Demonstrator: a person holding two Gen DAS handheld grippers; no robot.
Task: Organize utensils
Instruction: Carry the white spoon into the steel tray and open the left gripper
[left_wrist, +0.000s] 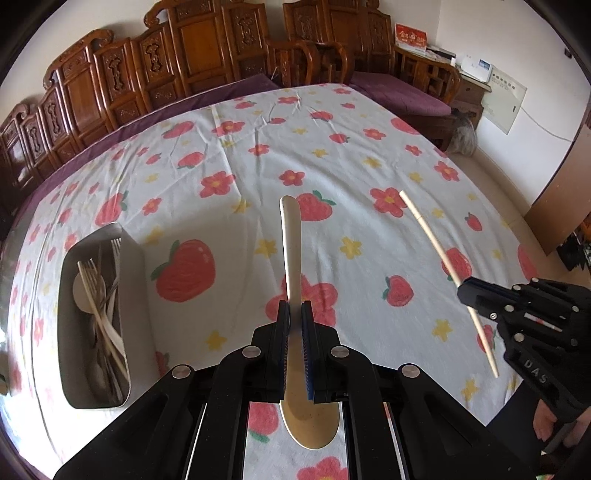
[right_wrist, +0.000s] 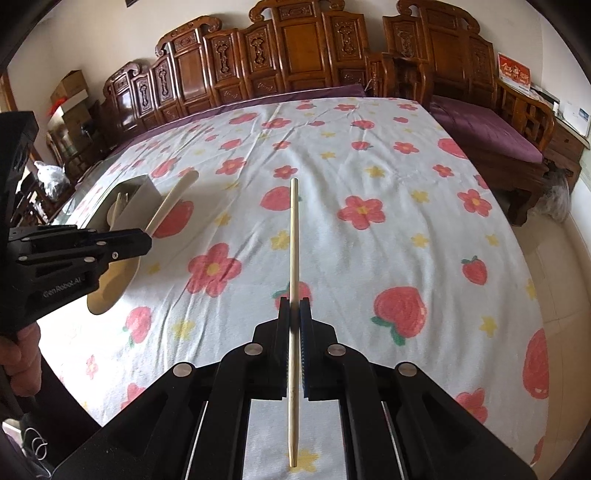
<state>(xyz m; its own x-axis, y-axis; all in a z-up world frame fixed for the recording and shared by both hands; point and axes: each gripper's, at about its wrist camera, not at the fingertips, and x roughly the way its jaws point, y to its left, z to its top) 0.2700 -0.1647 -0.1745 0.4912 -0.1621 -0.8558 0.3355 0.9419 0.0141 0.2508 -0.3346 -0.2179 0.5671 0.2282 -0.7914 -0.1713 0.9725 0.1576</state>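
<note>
My left gripper is shut on a cream spoon, held above the cloth with its handle pointing away and its bowl hanging below the jaws. The right gripper is shut on a pale wooden chopstick that runs straight ahead, lifted off the table. In the left wrist view the right gripper and chopstick show at the right. From the right wrist view, the left gripper with the spoon sits at the left. A metal utensil tray holding forks, spoons and chopsticks lies left of the spoon.
A white tablecloth printed with strawberries and flowers covers the table. Carved wooden chairs line the far side, with a purple-cushioned bench at the right. A hand grips the left tool at the near left edge.
</note>
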